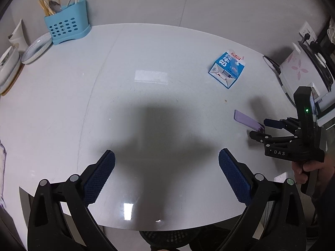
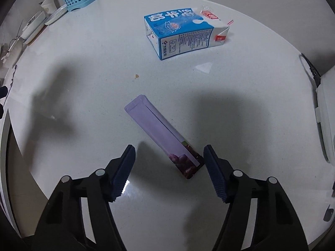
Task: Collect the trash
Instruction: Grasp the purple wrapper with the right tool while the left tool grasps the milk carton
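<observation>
A flat purple packet (image 2: 161, 133) lies on the white table, its near end between my right gripper's (image 2: 169, 152) open fingers; I cannot tell whether the pads touch it. A blue and white milk carton (image 2: 182, 33) lies on its side farther back. In the left wrist view the packet (image 1: 248, 122) lies at the right with the right gripper (image 1: 258, 128) open around its end, and the carton (image 1: 227, 69) lies beyond. My left gripper (image 1: 166, 159) is open and empty over the bare middle of the table.
A light blue utensil holder (image 1: 67, 27) with chopsticks, a ribbed plate (image 1: 36, 49) and bowls stand at the back left. A white appliance (image 1: 301, 73) with a cable stands at the right edge. A black mesh bin (image 1: 169, 237) sits below the table's near edge. A small crumb (image 2: 136, 76) lies mid-table.
</observation>
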`<state>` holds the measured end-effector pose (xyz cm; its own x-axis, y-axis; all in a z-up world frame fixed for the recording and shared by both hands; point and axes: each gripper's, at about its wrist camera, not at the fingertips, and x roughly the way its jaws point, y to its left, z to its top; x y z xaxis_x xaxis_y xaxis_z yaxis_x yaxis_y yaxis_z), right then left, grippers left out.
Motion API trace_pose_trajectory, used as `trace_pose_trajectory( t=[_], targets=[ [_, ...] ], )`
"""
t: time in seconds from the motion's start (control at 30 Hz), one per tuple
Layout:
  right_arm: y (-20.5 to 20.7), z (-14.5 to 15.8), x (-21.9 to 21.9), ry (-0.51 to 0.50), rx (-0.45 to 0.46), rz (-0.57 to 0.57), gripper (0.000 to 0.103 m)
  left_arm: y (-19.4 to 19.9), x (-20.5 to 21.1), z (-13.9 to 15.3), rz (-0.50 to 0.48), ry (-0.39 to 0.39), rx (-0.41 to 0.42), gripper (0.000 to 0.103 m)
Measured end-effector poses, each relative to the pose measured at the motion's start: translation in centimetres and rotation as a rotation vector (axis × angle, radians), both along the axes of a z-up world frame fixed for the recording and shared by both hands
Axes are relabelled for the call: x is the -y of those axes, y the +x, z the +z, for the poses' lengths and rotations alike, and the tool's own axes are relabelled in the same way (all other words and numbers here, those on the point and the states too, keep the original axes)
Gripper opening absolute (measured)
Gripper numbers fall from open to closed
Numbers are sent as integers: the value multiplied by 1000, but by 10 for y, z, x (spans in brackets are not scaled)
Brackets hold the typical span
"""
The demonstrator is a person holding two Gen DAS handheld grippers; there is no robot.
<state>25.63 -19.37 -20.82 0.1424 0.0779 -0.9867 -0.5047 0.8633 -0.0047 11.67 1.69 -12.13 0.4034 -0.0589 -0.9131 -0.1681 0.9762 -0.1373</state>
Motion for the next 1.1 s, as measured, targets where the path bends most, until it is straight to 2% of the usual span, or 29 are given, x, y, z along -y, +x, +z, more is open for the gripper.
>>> trace_pose_trajectory(
  t=[0.13,0.17,0.2,0.27,0.4,0.73,1.1],
  targets=[
    [3,-4,-5,-16,0,12,56,7,1,-3,3,-7,-8,97],
    [4,-4,-5,-16,-4,11,49,8,2,-4,2,-5,-9,97],
    [5,-4,-6,-18,-8,7,38,10,3,-5,1,-4,-11,97],
    [8,-3,-5,-24,-27,-14,28,13,5,-6,-3,-4,-11,97],
    [13,-3,-3,-40,-55,-68,19,19,9,-4,-12,-6,-6,97],
    [10,9,11,-13,-26,-160,15,42,28,1,-62,5,12,97],
    [21,51,70,24,58,-274,15,119,93,-6,-218,41,79,97]
  ],
)
